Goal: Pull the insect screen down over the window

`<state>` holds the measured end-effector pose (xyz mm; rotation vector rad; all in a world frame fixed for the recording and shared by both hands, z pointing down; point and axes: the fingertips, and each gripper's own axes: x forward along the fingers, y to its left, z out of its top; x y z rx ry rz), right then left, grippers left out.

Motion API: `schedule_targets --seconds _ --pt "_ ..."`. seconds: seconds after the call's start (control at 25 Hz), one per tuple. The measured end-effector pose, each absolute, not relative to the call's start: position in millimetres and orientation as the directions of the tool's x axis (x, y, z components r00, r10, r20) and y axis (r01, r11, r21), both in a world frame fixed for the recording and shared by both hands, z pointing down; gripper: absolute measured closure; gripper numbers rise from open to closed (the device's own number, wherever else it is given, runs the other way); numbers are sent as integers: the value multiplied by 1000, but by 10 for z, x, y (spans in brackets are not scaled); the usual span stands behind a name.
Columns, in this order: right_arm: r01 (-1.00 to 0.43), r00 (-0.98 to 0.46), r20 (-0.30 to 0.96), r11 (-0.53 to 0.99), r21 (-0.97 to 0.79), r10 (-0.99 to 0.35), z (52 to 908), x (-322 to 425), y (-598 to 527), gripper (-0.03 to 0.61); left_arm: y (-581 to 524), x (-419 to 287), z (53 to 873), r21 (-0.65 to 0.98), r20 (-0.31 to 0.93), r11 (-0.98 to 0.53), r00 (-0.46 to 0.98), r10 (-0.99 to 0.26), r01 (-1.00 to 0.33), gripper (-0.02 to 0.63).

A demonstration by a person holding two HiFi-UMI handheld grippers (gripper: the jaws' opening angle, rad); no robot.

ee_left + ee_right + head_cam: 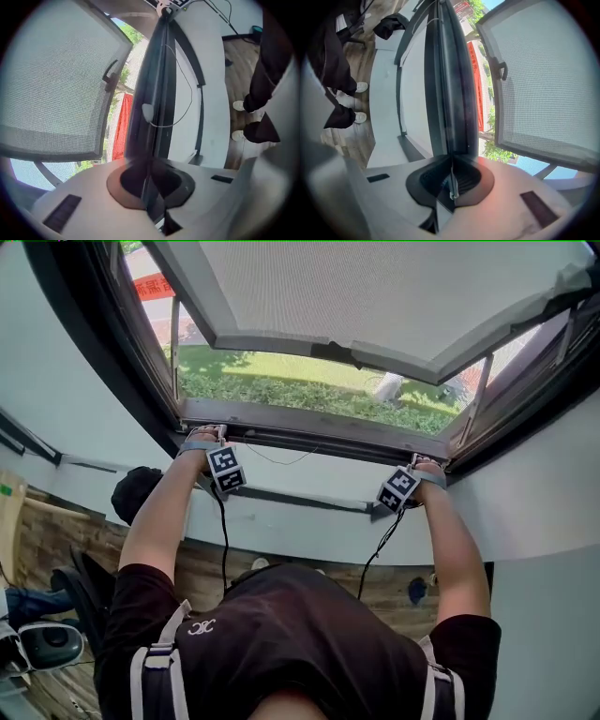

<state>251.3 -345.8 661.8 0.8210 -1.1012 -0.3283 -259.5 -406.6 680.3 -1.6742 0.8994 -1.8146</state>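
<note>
The insect screen's dark pull bar [309, 435] runs along the bottom of the window opening, from one hand to the other. My left gripper [208, 435] is shut on its left end, and my right gripper [417, 463] is shut on its right end. In the left gripper view the bar [152, 93] stretches away from the closed left gripper [149, 176], which pinches its thin edge. In the right gripper view the right gripper [451, 180] clamps the bar [450, 93] the same way. Whether mesh is stretched across the opening above the bar cannot be told.
The window sash [375, 296] with a mesh-textured pane is swung outward and up on side stays. Grass [309, 390] and a red banner [155, 285] lie outside. A thin cord [281, 460] hangs on the white wall [309, 521] below. A chair [47, 643] stands at left.
</note>
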Motion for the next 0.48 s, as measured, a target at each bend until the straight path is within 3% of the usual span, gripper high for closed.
schedule_targets --seconds 0.28,0.32,0.36,0.4,0.48 --pt "-165 368 724 725 669 -584 6563 2512 -3389 567 -4024 -2597 6827 -692 722 -718 -67 -689 -72 579" --pt "-172 349 739 735 656 -577 6579 2501 -3374 546 -3968 -2586 6851 -657 754 -750 -55 -655 -77 537" --pt "-180 332 755 748 639 -565 6601 2490 -3360 428 -3906 -2570 6873 -617 787 -783 -42 -616 -80 401" --pt "-186 328 767 758 625 -552 6607 2489 -3342 377 -3870 -2558 6881 -591 807 -803 -34 -590 -78 348" --pt "-185 345 769 764 617 -538 6580 2502 -3321 377 -3875 -2547 6872 -589 808 -805 -31 -588 -65 351"
